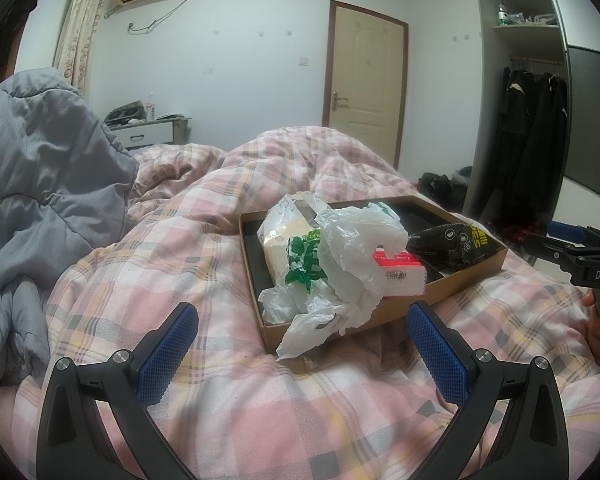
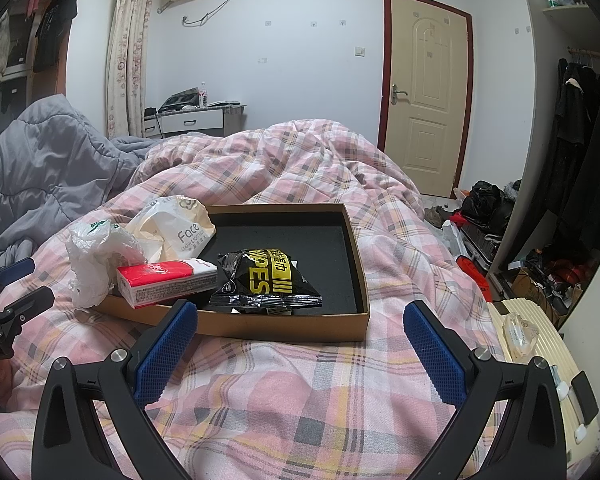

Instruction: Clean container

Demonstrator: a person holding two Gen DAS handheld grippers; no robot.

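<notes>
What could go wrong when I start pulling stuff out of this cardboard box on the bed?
The cardboard box sits on a soft, rumpled plaid quilt, so tugging one item may tip or slide it. The crumpled white plastic bag drapes over the box edge and the red tissue pack; lifting it could drag that pack out. The wipes packet looks slick, so the open right gripper might slip.

box (image 2: pixel 284 324): brown card, black inside
wipes packet (image 2: pixel 266 282): black, yellow lettering
tissue pack (image 2: pixel 166 282): red and white
plastic bag (image 1: pixel 352 248): white, green print
quilt (image 2: pixel 300 400): pink, yellow, grey plaid
</notes>
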